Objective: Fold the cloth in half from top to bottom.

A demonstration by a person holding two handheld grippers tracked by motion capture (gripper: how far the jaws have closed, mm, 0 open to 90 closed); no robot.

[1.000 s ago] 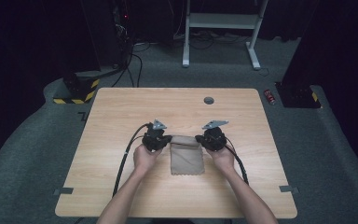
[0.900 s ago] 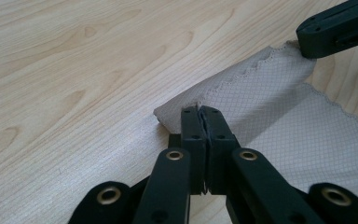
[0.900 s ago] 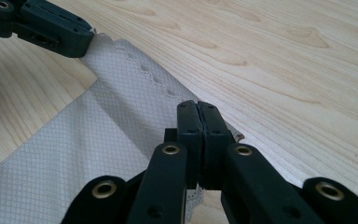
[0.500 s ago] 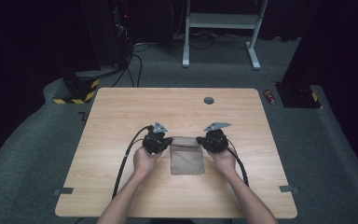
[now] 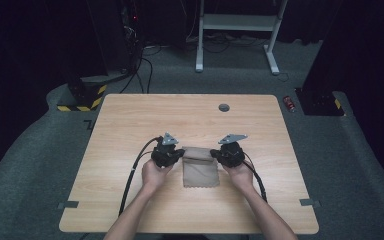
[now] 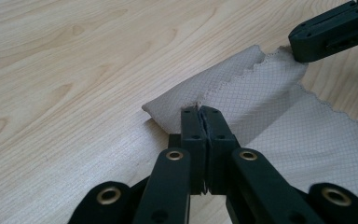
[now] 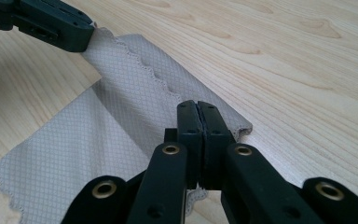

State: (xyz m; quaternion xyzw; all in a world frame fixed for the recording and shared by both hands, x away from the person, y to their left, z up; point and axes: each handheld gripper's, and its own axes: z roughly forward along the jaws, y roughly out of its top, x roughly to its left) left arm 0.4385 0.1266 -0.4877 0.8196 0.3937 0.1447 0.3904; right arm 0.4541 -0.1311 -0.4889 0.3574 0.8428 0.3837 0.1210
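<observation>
Cloth (image 5: 200,167) near the table's (image 5: 130,125) middle, far edge folded back — thin, limp, light, so it will sag unless taken at its corners. Left gripper (image 6: 200,112) and right gripper (image 7: 197,106) each pinch a fold corner, jaws pressed together — bare wood all around leaves free room

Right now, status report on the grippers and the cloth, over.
Left hand-held gripper and right hand-held gripper both shut on cloth. Far edge folded over toward the person. Nothing in the way.

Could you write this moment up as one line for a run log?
left gripper: shut on cloth far corner | right gripper: shut on other far corner | far edge folded over | table
</observation>
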